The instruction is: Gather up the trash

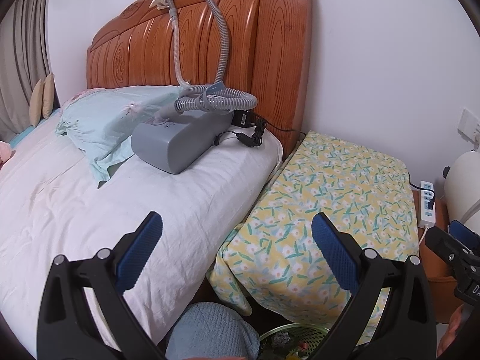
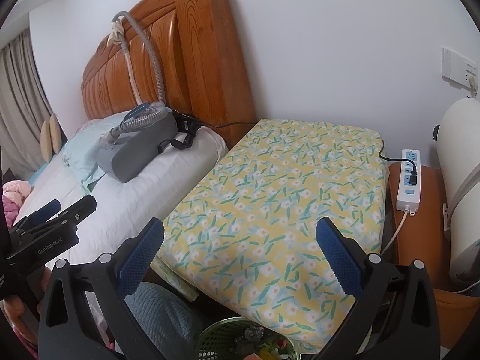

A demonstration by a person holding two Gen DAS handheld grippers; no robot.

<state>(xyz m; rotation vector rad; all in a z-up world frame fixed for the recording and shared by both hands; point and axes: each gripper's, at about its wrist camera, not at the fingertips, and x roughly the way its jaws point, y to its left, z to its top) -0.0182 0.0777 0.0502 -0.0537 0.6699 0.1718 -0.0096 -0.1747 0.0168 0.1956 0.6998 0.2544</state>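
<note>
We held both grippers, left [image 1: 237, 234] and right [image 2: 240, 240], with jaws spread wide and empty; a green basket [image 2: 222, 337] of trash [image 2: 255, 334] sat just below them.

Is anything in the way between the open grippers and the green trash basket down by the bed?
Nothing visible blocks it. The green basket sits low between the right gripper fingers, already holding scraps, floral cover behind it.

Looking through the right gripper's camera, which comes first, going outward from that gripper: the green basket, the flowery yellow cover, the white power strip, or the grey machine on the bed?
1. Green basket: right below the right gripper, low centre.
2. Flowery yellow cover: straight ahead.
3. White power strip: off to the right, and grey machine: on the bed, far left. These two are too close to call.
</note>
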